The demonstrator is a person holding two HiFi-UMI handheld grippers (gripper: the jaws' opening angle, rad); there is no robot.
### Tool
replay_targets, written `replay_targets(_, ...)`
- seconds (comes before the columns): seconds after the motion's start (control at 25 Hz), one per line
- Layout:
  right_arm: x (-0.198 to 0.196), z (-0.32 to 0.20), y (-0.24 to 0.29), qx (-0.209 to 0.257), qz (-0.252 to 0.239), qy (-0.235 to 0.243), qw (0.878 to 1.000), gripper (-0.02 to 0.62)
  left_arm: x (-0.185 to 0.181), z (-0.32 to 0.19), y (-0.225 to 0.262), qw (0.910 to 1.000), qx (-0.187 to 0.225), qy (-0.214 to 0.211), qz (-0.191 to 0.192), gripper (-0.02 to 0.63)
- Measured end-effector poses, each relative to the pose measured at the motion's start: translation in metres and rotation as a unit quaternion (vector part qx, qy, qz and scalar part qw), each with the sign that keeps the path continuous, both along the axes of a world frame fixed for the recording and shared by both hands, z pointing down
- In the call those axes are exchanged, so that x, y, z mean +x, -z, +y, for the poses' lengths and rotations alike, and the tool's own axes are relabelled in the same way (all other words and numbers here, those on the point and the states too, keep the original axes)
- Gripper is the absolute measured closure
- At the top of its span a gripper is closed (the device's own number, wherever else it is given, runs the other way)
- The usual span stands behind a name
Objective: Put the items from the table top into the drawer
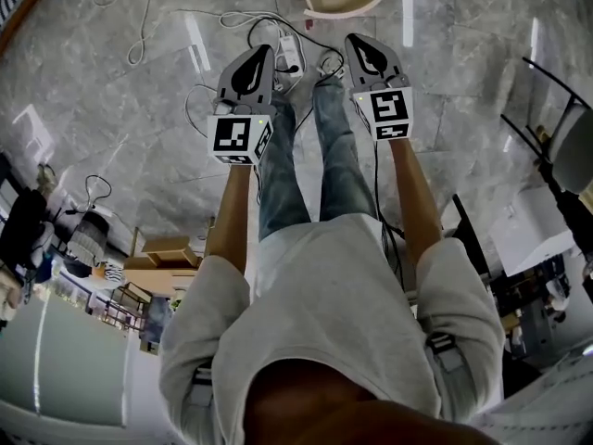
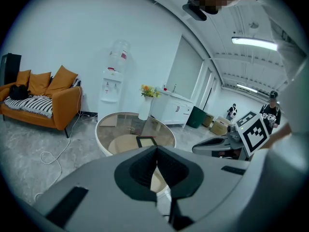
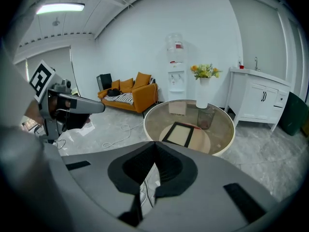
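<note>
Both jaws together, nothing between them: left gripper (image 1: 257, 63) and right gripper (image 1: 368, 54), upper centre of head view. Round glass worktop (image 3: 157, 117) centre frame. Black-framed flat item (image 3: 178, 134) sits mid-top; tumbler (image 3: 205, 117) and vase (image 3: 202, 98) stand toward far rim. Open floor (image 1: 463, 109) before near rim, loose cable (image 3: 120, 132) left.

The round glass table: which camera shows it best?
The right gripper view: nearly the whole round glass table shows, with everything on it. In the left gripper view the tool covers its near edge. The head view catches only a sliver of rim.
</note>
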State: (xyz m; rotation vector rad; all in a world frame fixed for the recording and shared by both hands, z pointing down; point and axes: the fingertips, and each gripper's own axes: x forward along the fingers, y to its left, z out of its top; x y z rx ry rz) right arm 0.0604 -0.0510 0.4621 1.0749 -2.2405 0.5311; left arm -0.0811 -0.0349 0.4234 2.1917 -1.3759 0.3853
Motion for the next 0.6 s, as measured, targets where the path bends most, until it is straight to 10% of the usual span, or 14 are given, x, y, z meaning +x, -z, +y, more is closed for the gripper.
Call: replay_targets(0.6, -0.010, -0.042, -0.093, -0.004, 0.074, 0.103, 0.992, 0.572, -0.009, 0.000, -0.093, 0.9994, -0.032, 0.014, 0.000, 0.591)
